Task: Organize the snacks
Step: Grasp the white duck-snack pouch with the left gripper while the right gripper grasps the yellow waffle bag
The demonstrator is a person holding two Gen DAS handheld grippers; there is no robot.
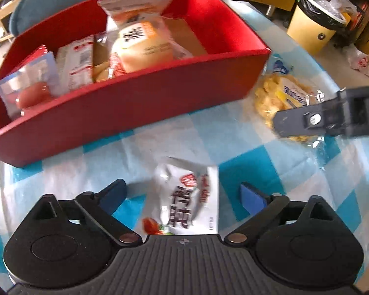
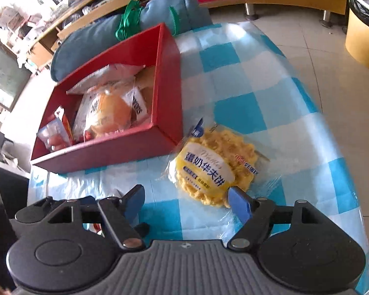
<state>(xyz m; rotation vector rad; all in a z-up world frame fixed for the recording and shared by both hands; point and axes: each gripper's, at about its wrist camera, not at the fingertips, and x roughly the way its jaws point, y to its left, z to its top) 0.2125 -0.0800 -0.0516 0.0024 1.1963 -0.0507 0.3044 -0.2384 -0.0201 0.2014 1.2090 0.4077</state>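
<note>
Snacks are partly sorted into the red cardboard box (image 1: 140, 103); the left gripper (image 1: 182, 194) is hanging spread wide around a white crinkly packet (image 1: 192, 196) on the checked blue tablecloth (image 2: 246, 78), not pinching it. The right gripper (image 2: 187, 200), spread and empty, is nearing the yellow waffle pack (image 2: 209, 167); next, each needs closing and lifting boxward

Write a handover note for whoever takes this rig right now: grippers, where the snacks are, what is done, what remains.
Left gripper: open, over the white snack packet, pads not touching it.
Right gripper: open, beside the yellow waffle pack, holding nothing.
Both packs lie on the checked tablecloth outside the red box.
Done: several snacks, including a bread pack, are in the box.
Left: box the packet and waffle pack.
</note>
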